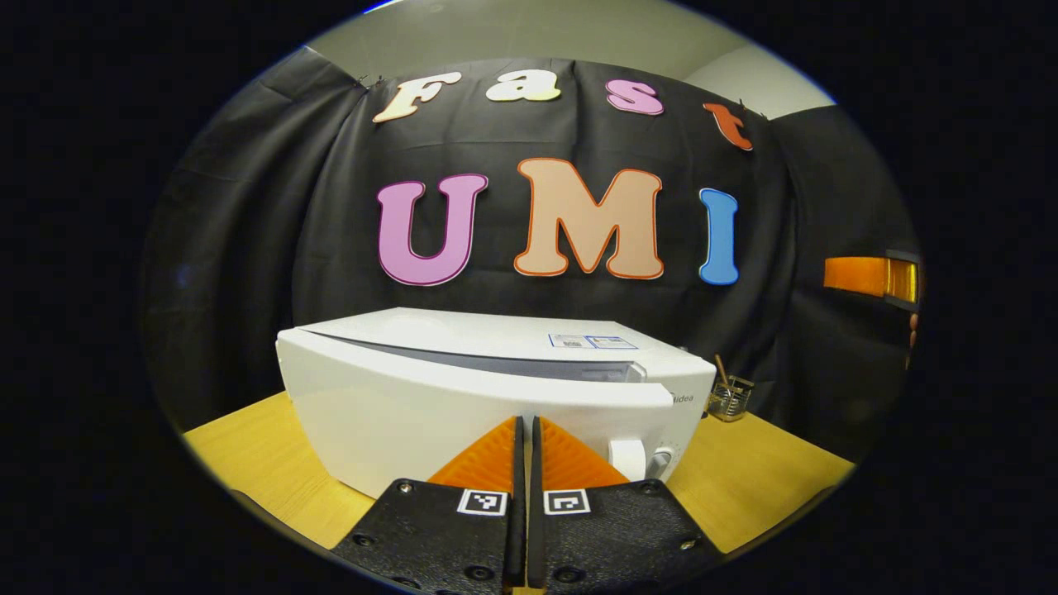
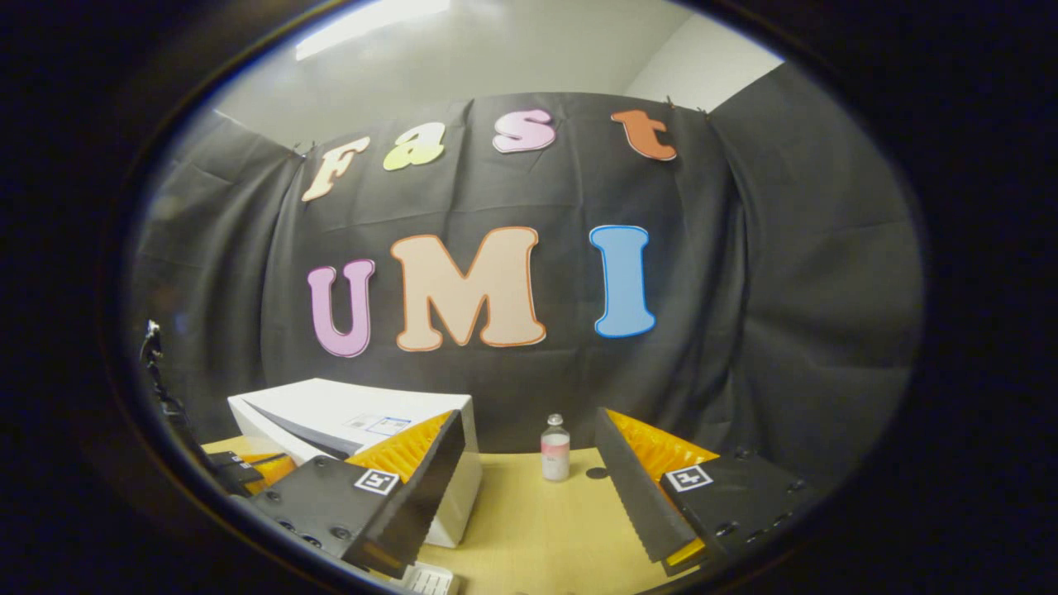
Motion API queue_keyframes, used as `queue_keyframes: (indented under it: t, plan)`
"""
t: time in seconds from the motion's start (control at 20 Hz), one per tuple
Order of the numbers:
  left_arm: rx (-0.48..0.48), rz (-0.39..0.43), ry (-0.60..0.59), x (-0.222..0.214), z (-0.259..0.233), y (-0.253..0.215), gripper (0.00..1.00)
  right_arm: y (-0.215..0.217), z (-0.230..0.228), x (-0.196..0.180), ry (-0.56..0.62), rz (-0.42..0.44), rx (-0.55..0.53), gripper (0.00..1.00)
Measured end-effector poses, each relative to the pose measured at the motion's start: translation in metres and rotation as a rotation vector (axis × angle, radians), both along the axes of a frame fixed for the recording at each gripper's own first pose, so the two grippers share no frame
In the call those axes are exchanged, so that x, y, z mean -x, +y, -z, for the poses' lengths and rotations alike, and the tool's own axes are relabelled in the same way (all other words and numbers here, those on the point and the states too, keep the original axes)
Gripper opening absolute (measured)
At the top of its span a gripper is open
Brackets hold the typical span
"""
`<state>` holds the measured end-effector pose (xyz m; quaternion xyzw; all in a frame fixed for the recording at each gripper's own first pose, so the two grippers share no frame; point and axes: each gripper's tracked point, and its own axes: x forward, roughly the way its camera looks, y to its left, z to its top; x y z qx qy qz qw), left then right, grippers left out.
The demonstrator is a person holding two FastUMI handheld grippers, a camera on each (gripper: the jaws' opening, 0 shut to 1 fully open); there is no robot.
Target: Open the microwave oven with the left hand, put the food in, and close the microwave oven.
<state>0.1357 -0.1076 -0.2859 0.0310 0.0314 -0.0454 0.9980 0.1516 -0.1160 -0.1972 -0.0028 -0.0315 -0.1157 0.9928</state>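
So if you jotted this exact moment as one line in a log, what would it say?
microwave: door closed | left gripper: fingers together, near door, gripping nothing | right gripper: open, empty | bottle: upright on table

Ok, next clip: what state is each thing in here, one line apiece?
Microwave oven: door shut, standing on the table.
Left hand-held gripper: shut, empty, in front of the microwave door.
Right hand-held gripper: open, empty.
Small bottle: upright on the table, capped, untouched.
Glass holder: upright right of the microwave, sticks inside.

Dim booth, ceiling light glare [image 2: 372,18], strong fisheye bending, soft edges.
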Motion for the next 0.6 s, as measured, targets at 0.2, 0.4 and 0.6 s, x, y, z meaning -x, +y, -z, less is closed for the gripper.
queue_keyframes:
  t: [0.2,0.4,0.6]
  plan:
    - [-0.015,0.031,0.011,0.009,-0.016,-0.001,0.06,0.004,0.0,0.001,0.003,-0.004,0.014,0.96]
    - [-0.019,0.058,-0.002,0.026,-0.043,-0.003,0.34,0.015,0.001,0.002,0.008,-0.036,0.024,1.0]
    - [-0.033,0.066,-0.037,0.043,-0.072,0.0,0.65,0.019,-0.002,0.007,0.004,-0.046,0.029,1.0]
